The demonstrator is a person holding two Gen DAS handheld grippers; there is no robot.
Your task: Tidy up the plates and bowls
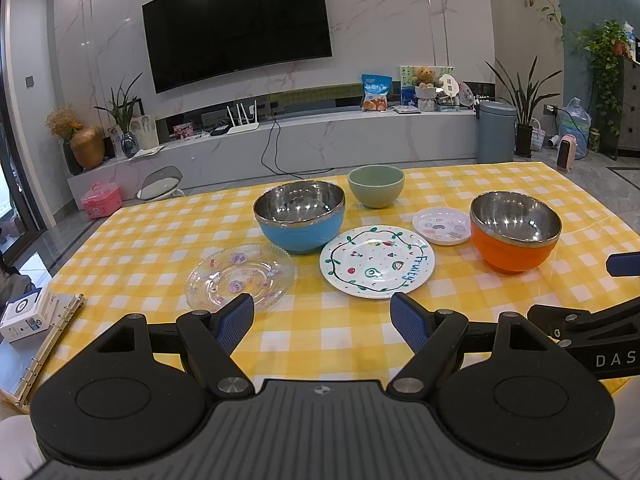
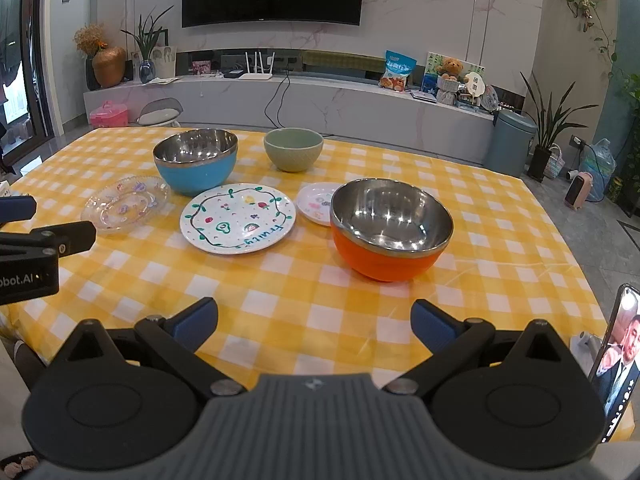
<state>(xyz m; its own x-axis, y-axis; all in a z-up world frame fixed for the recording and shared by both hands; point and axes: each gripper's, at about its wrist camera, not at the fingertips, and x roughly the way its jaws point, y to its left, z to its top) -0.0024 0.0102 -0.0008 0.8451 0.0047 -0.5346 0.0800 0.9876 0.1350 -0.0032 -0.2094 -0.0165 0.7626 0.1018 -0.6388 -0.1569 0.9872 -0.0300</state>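
Six dishes on yellow-checked tablecloth point(image 2: 304, 288), all upright, openings up, none stacked; round, so no real long axis. Back row: blue bowl point(image 2: 195, 162) with steel lining at left, green ceramic bowl point(image 2: 293, 149) to its right, apart. Front row left to right: clear glass plate point(image 2: 125, 203) flat, just beside blue bowl; white fruit-pattern plate point(image 2: 237, 218) flat, lettering along its right edge, rim close to blue bowl; small white saucer point(image 2: 316, 203) partly hidden behind orange bowl point(image 2: 391, 234), touching or just beside, cannot tell which. Orange bowl steel-lined, nearest to right gripper point(image 2: 314, 322). Right gripper spread wide over bare cloth, holding nothing, short of orange bowl. Left gripper point(image 1: 322, 320) also spread, empty, low over cloth, just short of glass plate and fruit plate. Phone point(image 2: 618, 360) propped at right table edge, screen lit; open ring binder point(image 1: 48, 352) and small white box point(image 1: 26, 314) off left edge; TV point(image 1: 236, 24) on far wall
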